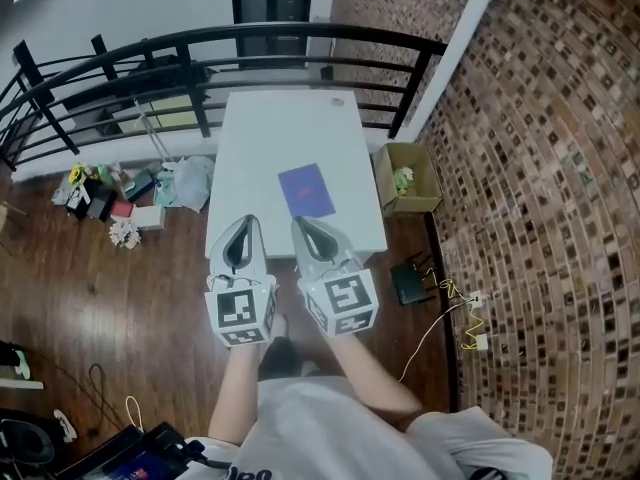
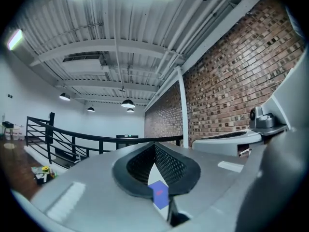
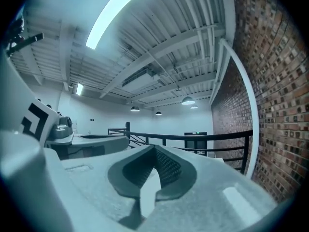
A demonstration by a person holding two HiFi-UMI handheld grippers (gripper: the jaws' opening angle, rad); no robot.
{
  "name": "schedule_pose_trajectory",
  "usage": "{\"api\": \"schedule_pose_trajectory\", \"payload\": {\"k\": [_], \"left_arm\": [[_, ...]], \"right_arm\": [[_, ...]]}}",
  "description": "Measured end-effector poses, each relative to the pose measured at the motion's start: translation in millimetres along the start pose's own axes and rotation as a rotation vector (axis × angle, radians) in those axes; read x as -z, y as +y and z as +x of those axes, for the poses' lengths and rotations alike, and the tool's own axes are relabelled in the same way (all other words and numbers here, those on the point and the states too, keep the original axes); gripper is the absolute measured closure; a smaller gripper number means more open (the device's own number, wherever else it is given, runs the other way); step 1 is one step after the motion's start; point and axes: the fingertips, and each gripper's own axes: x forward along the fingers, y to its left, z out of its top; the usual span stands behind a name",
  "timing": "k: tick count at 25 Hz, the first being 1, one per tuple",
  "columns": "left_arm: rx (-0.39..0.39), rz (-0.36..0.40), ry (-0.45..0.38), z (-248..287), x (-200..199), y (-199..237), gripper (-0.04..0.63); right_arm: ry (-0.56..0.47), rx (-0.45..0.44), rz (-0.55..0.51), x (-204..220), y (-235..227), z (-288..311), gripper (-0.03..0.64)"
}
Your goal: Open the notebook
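Note:
A closed purple notebook [image 1: 307, 190] lies flat on the white table [image 1: 290, 128], right of its middle and toward the near edge. Both grippers point level at the table from its near edge, side by side. My left gripper [image 1: 246, 222] has its jaws meeting at the tips, nothing between them. My right gripper [image 1: 302, 222] is likewise shut and empty, just short of the notebook's near edge. In the left gripper view the notebook [image 2: 159, 195] shows through the loop of the left gripper [image 2: 154, 144]. Through the right gripper [image 3: 154, 148] only white table [image 3: 148, 192] shows.
A black railing [image 1: 200, 43] runs behind the table. An open cardboard box [image 1: 408, 178] stands on the floor at the table's right. Bags and small clutter [image 1: 120, 198] lie on the wooden floor at the left. A brick wall [image 1: 560, 168] and cables [image 1: 455, 303] are at the right.

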Motion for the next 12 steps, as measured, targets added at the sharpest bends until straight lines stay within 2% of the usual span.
{"api": "schedule_pose_trajectory", "payload": {"k": [4,7,9,12], "left_arm": [[0.052,0.007,-0.035,47,-2,15,0.580],[0.106,-0.036,-0.052,79,-17,31,0.580],[0.140,-0.063,-0.095,93,-26,45,0.580],[0.161,-0.047,-0.108,101,-21,54,0.580]], "right_arm": [[0.010,0.036,-0.002,-1,-21,44,0.626],[0.003,0.072,-0.019,-11,-31,79,0.626],[0.003,0.084,-0.023,-14,-34,99,0.626],[0.014,0.090,-0.023,-11,-36,111,0.626]]}}
